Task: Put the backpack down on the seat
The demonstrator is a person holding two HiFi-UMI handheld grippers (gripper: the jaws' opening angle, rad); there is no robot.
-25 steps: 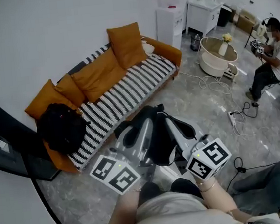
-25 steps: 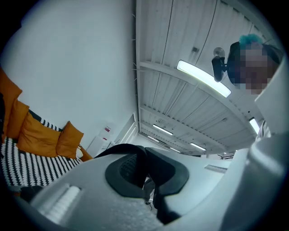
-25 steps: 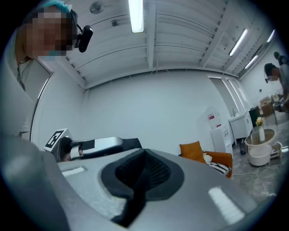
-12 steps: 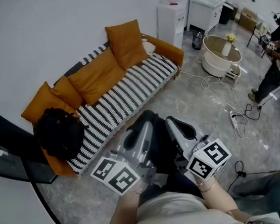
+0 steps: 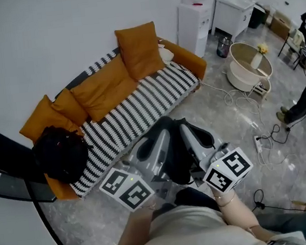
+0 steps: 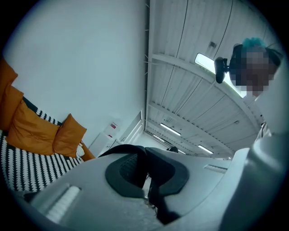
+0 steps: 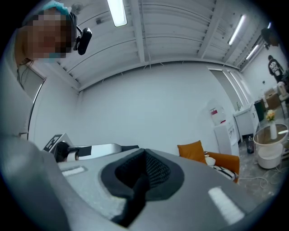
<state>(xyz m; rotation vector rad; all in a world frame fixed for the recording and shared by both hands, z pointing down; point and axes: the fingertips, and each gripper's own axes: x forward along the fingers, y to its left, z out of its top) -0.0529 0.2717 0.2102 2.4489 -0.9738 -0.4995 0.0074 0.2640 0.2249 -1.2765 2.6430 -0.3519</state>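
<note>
On the striped sofa (image 5: 140,107) seat, at its left end in the head view, a rounded black backpack (image 5: 58,155), probably soft fabric, slumps against orange cushions (image 5: 105,83). Left gripper view: the left gripper (image 6: 145,173) has its ribbed dark pads pressed together, empty. Right gripper view: the right gripper (image 7: 142,173) is likewise closed on nothing.

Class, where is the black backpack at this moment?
In the head view, the backpack sits on the left end of the striped sofa, against an orange cushion.
</note>
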